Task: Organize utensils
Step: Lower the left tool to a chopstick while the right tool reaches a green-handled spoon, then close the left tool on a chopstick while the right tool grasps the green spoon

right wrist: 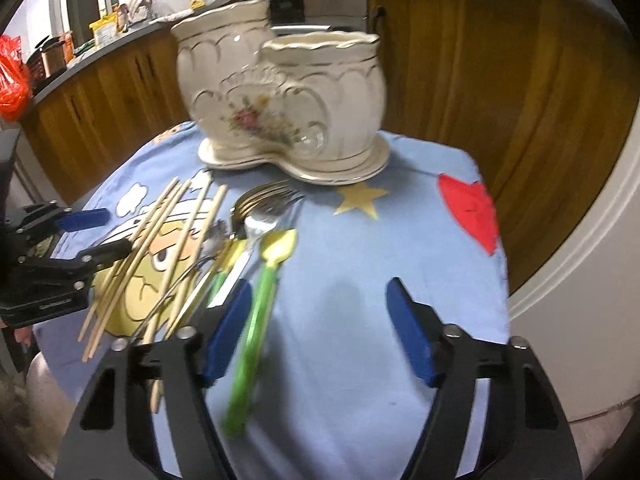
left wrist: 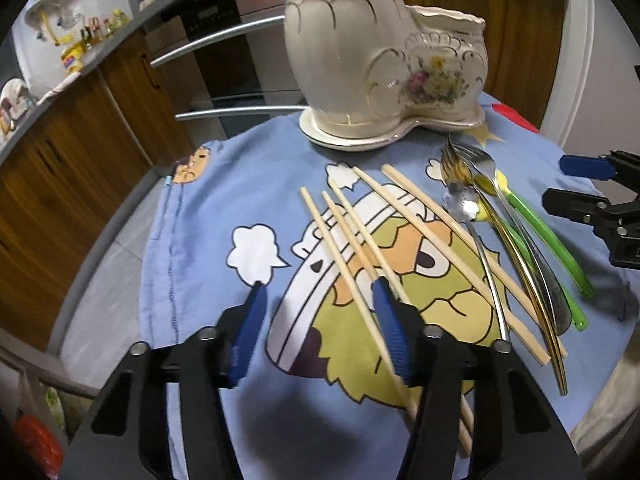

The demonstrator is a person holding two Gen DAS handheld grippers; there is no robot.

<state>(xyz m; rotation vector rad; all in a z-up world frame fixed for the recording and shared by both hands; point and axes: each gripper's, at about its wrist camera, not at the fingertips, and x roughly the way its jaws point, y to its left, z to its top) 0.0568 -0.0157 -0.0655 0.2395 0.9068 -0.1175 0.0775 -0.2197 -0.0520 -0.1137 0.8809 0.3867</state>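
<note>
Blue cartoon-print cloth (left wrist: pixel 224 200) covers the counter, and at its far edge stands the cream ceramic holder (left wrist: pixel 360 60), two joined pots on a shared base, both upright. Nearer the cameras, the wooden chopsticks (left wrist: pixel 352 240) lie fanned across the cartoon face. Just beside them sits the pile of metal forks and spoons (left wrist: pixel 472 184), with the green-handled utensils (right wrist: pixel 256 320) along its outer side. The left gripper (left wrist: pixel 318 292) hovers over the chopsticks, jaws apart, one chopstick running between them, nothing clamped. The right gripper (right wrist: pixel 320 300) hangs released, a green handle just inside its left jaw.
</note>
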